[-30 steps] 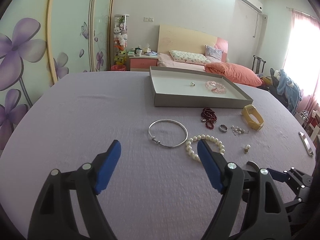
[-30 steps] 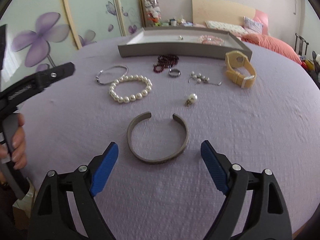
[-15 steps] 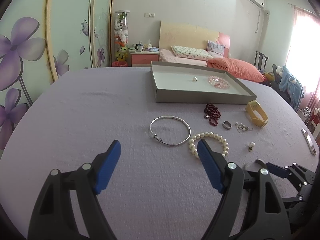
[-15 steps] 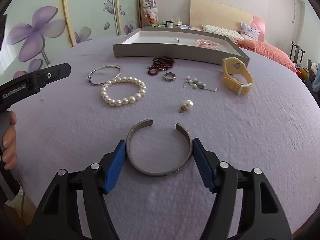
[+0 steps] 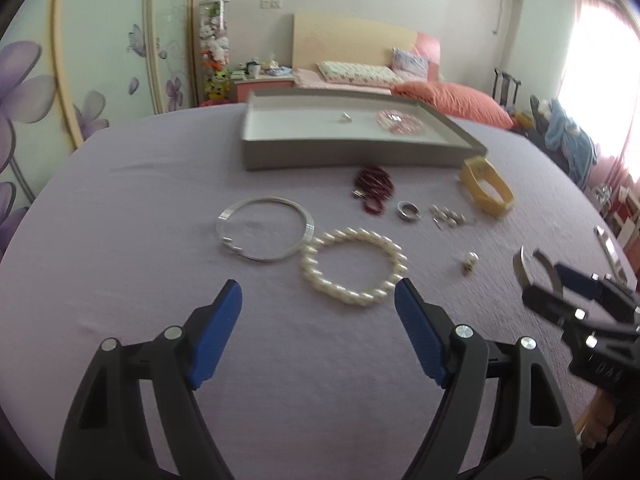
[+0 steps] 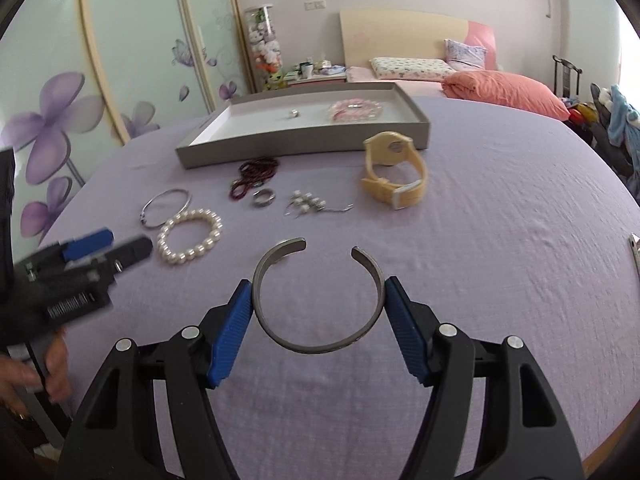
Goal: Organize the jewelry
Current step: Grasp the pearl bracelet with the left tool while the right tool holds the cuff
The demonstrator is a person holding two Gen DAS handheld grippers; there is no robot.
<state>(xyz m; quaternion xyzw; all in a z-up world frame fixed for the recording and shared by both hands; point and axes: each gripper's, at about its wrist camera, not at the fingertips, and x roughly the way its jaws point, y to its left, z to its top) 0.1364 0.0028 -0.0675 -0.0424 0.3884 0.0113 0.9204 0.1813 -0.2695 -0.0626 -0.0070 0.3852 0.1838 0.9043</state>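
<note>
My right gripper (image 6: pixel 318 300) is shut on a grey metal cuff bangle (image 6: pixel 316 344) and holds it off the purple table; the cuff also shows in the left wrist view (image 5: pixel 538 268). My left gripper (image 5: pixel 318 300) is open and empty, just short of the pearl bracelet (image 5: pixel 354 266). A grey tray (image 6: pixel 304 136) at the far side holds a small ring (image 6: pixel 294 113) and a pink bracelet (image 6: pixel 356 110). Loose on the table lie a silver bangle (image 5: pixel 266 228), dark red beads (image 5: pixel 372 186), a silver ring (image 5: pixel 408 211), earrings (image 5: pixel 448 216) and a yellow watch (image 6: pixel 396 174).
A single pearl earring (image 5: pixel 469 262) lies right of the pearl bracelet. A metal bar (image 6: pixel 636 252) lies near the table's right edge. The round table (image 5: pixel 120 208) has a purple cloth. A bed and chairs stand beyond it.
My right gripper closed on the grey cuff and lifted it off the table. My left gripper moved forward toward the pearl bracelet and stayed open.
</note>
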